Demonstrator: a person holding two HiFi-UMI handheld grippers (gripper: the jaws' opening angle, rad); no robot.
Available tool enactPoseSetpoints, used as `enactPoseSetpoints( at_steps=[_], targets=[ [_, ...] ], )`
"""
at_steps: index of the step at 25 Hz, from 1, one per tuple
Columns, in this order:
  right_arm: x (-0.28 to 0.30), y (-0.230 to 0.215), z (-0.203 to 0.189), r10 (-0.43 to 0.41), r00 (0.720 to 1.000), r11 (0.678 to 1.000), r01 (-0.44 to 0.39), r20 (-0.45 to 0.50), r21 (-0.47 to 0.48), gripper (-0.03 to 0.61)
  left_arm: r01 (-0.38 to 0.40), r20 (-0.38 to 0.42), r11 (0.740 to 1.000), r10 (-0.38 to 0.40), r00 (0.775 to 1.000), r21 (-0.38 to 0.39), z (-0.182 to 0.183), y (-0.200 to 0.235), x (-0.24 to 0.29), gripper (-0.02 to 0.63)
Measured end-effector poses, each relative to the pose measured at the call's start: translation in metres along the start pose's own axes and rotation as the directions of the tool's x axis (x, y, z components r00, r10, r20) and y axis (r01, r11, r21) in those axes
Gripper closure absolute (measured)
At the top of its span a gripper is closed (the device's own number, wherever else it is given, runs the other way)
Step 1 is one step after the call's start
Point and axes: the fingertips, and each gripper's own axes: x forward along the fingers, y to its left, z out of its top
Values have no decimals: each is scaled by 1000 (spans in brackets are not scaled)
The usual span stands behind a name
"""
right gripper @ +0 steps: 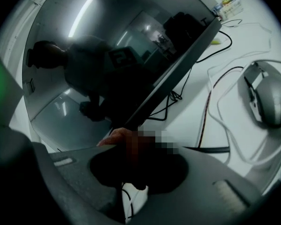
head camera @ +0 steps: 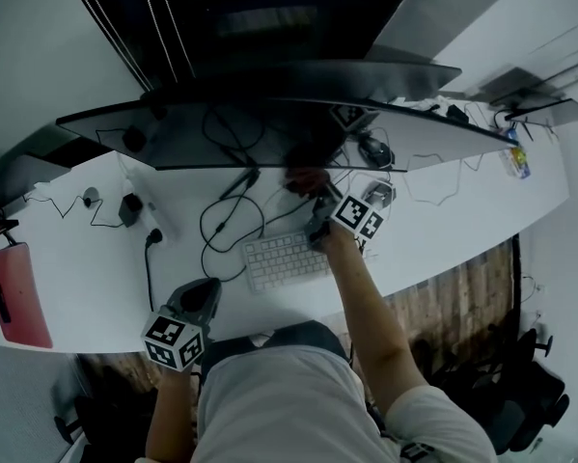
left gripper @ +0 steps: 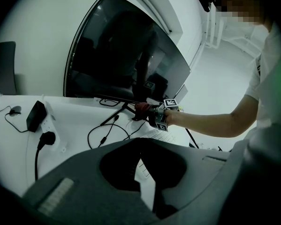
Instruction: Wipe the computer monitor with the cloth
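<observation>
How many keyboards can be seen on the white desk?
1. The white rectangular keyboard lies at the white desk's front edge, before the wide black curved monitor, beside the right gripper. The monitor may hide more.

I work in an office. A long white desk (head camera: 443, 220) runs along the wall, and on it stands a wide curved monitor (head camera: 192, 138) with a white keyboard (head camera: 284, 260) in front of it and a grey mouse (right gripper: 267, 100) to one side. Loose cables (head camera: 226, 220) trail across the top to a power strip (left gripper: 53, 125). A red case (head camera: 16, 292) lies at the desk's end. Dark swivel chairs (head camera: 520, 394) stand on the wooden floor (head camera: 462, 297), and the walls are plain white.
</observation>
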Motion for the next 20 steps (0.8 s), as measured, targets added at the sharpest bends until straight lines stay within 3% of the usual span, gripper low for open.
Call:
enactPoseSetpoints(
  at_steps=[20],
  targets=[
    [-56, -77, 77, -54, 997, 997, 50, 63, 59, 483, 54, -39, 997, -53, 998, 48, 16, -65, 75, 604]
  ],
)
